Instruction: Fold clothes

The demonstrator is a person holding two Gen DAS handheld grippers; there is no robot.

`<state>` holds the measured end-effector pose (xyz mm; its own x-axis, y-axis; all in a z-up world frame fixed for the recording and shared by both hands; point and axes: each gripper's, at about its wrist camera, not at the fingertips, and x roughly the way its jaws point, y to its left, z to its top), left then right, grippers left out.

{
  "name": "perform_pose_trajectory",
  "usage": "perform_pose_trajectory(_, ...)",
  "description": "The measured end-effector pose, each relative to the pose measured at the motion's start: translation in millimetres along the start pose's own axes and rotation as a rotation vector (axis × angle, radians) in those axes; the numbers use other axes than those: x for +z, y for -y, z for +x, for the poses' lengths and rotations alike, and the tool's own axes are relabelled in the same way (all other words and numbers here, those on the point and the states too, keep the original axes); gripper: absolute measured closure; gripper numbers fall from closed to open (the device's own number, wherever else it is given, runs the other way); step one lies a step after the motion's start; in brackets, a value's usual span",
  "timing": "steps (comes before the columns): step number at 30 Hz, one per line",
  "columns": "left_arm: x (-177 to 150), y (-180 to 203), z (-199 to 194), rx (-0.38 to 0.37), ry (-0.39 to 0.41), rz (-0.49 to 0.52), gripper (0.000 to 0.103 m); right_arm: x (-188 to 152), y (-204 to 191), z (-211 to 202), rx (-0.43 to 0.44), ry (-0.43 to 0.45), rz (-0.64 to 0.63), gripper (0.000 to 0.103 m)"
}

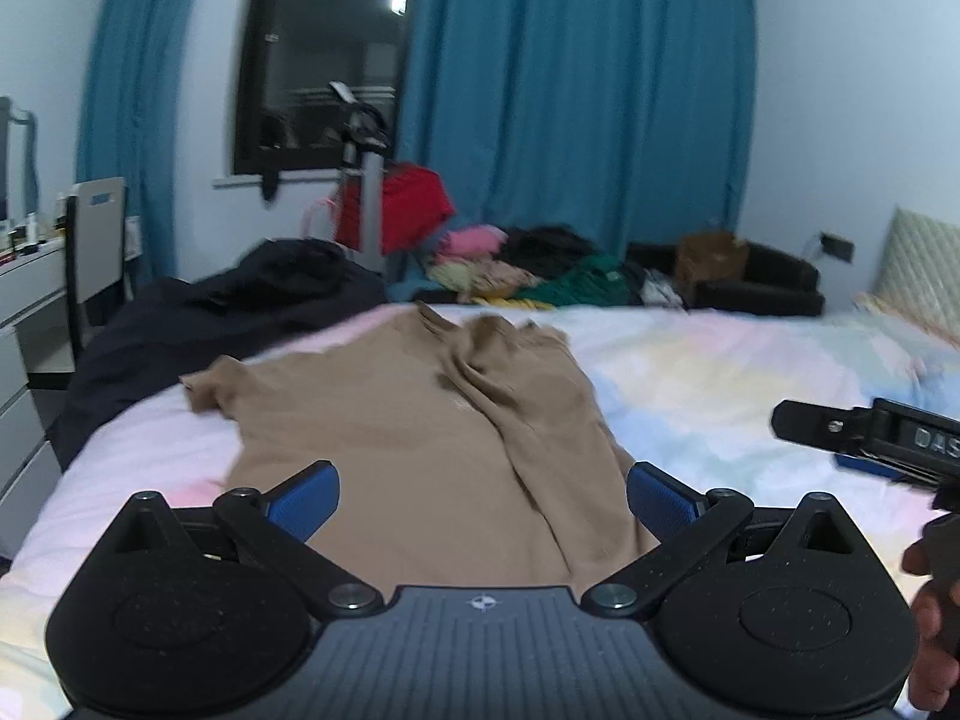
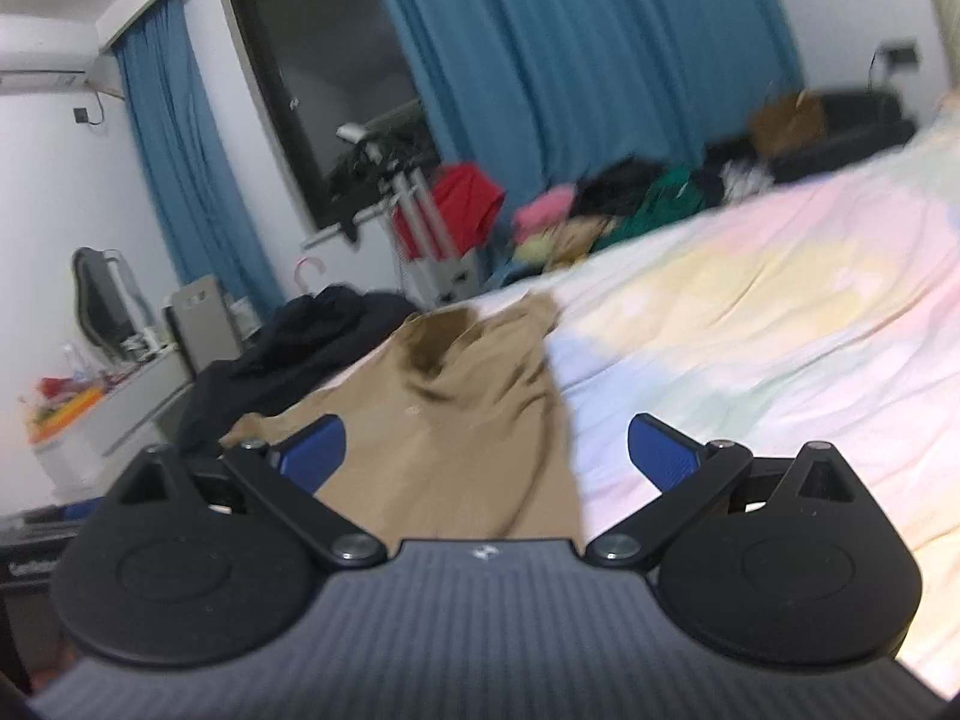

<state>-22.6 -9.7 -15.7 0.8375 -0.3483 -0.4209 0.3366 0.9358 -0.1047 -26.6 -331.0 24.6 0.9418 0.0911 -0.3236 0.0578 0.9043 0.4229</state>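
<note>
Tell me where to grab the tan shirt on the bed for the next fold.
Probably the tan shirt by its left sleeve, coming from the left: it sticks out flat on the bedsheet, while the right side is already folded over. Both grippers' jaws stand open.

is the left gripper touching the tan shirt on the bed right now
Cannot tell. In the left wrist view the open left gripper frames the tan shirt, but no contact or gap shows plainly.
</note>
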Motion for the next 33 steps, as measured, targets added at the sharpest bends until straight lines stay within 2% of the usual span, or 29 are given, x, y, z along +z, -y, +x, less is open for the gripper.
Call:
perform_pose_trajectory(2, 4, -14, -5, 0.003, 0.009, -0.039, 0.000, 12, -6, 25, 0.037, -0.043, 0.040, 0.001)
perform_pose_trajectory(4, 2, -29, -1, -0.012, -0.006, -0.092, 0.000, 23, -12, 65, 0.036, -0.075, 0.071, 0.002)
perform_pose_trajectory(5, 1, -36, 3, -0.003, -0.011, -0.109, 0.000, 28, -15, 86, 0.033, -0.091, 0.085, 0.005)
perform_pose_trajectory(7, 0, -49, 13, 0.032, -0.018, -0.126, 0.000, 40, -20, 128, 0.026, -0.122, 0.115, 0.028)
perform_pose_trajectory(9, -2, -62, 21, 0.067, -0.025, -0.148, 0.000, 43, -19, 173, 0.029, -0.130, 0.179, 0.030)
perform_pose_trajectory(12, -10, -85, 38, 0.065, -0.082, -0.252, 0.000, 46, -15, 239, 0.025, -0.131, 0.264, 0.030)
perform_pose_trajectory(15, -14, -107, 54, 0.057, -0.116, -0.333, 0.000, 43, -22, 285, -0.026, -0.132, 0.192, 0.032)
perform_pose_trajectory(17, -18, -118, 63, 0.053, -0.130, -0.367, 0.000, 40, -27, 314, -0.070, -0.145, 0.137, 0.040)
perform_pose_trajectory(18, -20, -122, 67, 0.051, -0.136, -0.382, 0.000, 36, -27, 325, -0.094, -0.156, 0.109, 0.040)
perform_pose_trajectory(21, -26, -137, 78, 0.044, -0.156, -0.427, 0.001, 26, -28, 350, -0.155, -0.171, 0.029, 0.044)
perform_pose_trajectory(22, -28, -141, 81, 0.042, -0.162, -0.441, 0.001, 24, -29, 354, -0.166, -0.171, 0.000, 0.054)
perform_pose_trajectory(23, -29, -145, 85, 0.040, -0.170, -0.459, 0.001, 23, -30, 356, -0.173, -0.169, -0.028, 0.070)
perform_pose_trajectory(24, -29, -149, 88, 0.038, -0.177, -0.478, 0.001, 22, -32, 357, -0.179, -0.167, -0.057, 0.079)
perform_pose_trajectory(25, -29, -153, 90, 0.035, -0.180, -0.497, 0.001, 22, -35, 355, -0.175, -0.159, -0.071, 0.092)
perform_pose_trajectory(26, -30, -156, 89, 0.031, -0.179, -0.511, 0.001, 23, -39, 351, -0.163, -0.146, -0.076, 0.095)
perform_pose_trajectory(31, -31, -160, 86, 0.004, -0.152, -0.558, 0.001, 27, -73, 324, -0.073, -0.058, -0.177, 0.095)
perform_pose_trajectory(33, -29, -161, 88, 0.002, -0.140, -0.564, 0.001, 24, -82, 323, -0.042, -0.071, -0.198, 0.095)
